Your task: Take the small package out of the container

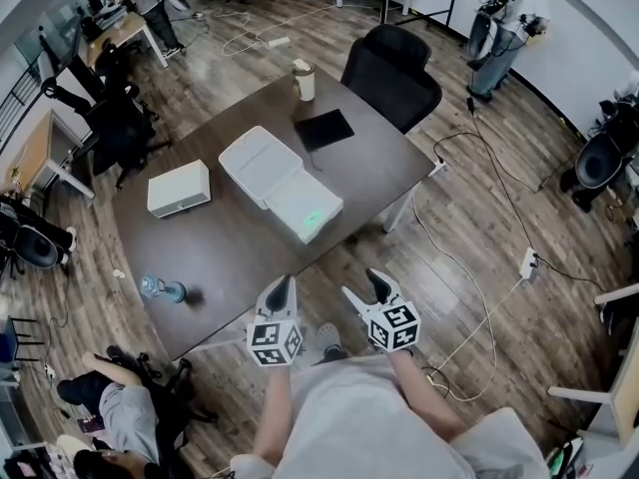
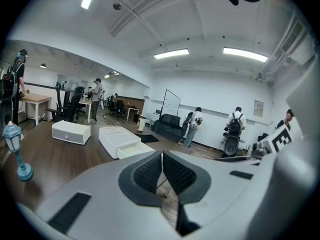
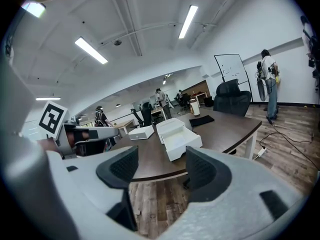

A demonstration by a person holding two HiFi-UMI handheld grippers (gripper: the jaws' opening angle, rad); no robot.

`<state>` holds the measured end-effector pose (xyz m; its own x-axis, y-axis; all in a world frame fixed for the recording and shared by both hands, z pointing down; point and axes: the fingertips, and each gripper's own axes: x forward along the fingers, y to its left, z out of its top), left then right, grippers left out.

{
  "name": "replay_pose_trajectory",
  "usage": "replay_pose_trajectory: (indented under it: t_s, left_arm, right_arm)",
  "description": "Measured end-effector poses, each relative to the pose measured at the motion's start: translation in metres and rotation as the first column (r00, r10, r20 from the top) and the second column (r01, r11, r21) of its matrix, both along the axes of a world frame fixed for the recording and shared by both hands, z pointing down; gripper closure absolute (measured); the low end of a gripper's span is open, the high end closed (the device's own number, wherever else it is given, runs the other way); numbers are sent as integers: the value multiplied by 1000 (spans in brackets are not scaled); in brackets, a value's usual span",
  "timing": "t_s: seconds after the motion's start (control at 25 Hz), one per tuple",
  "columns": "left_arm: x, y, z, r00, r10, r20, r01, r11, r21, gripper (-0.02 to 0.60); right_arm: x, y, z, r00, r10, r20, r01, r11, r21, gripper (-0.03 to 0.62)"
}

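Presently the grey left gripper (image 2: 161,170) is seen with its ribbed pads (image 2: 149,173) pressed together on nothing, and the grey right gripper (image 3: 159,170) is held wide and empty, both short of the dark wooden table's (image 1: 230,242) near edge. In the pulled-out drawer (image 1: 300,200) of the white rectangular plastic container (image 1: 257,158), a faint green patch is taken for the small package (image 1: 314,217). It is judged light, perhaps soft, and best pinched across its narrow sides. Its shape cannot be made out.

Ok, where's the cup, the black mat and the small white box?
cup (image 1: 306,84): head view, its side.
black mat (image 1: 323,128): head view, middle of its top.
small white box (image 1: 178,181): head view, its top face.
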<state>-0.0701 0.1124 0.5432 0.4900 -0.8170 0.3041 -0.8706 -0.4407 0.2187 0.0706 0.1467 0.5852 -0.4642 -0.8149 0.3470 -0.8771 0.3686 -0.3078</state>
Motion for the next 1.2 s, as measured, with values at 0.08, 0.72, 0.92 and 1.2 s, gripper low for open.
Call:
replay_pose_trajectory:
  t_s: [0.08,0.72,0.92,1.2]
  left_arm:
    - [-7,-15,-2,1000,3,-4,-3,1000,5,575]
    - [-37,-71,26,997,65,-33,-67,996,-58,575]
    - [-46,-91,37,999,26,-38,-29,996,-81,575]
    - [-47,-148,35,999,-6,-34,3,997,-77,575]
  right_arm:
    - [-7,-15,-2,1000,4,-1,-3,1000,4,295]
    - [-42,-82,16,1000,31,-5,-31,998,-55,298]
    - [-47,-109,23,1000,-11,-24,10,997,-75,298]
    - [-50,-175,25,998,-55,6,55,994,-90,303]
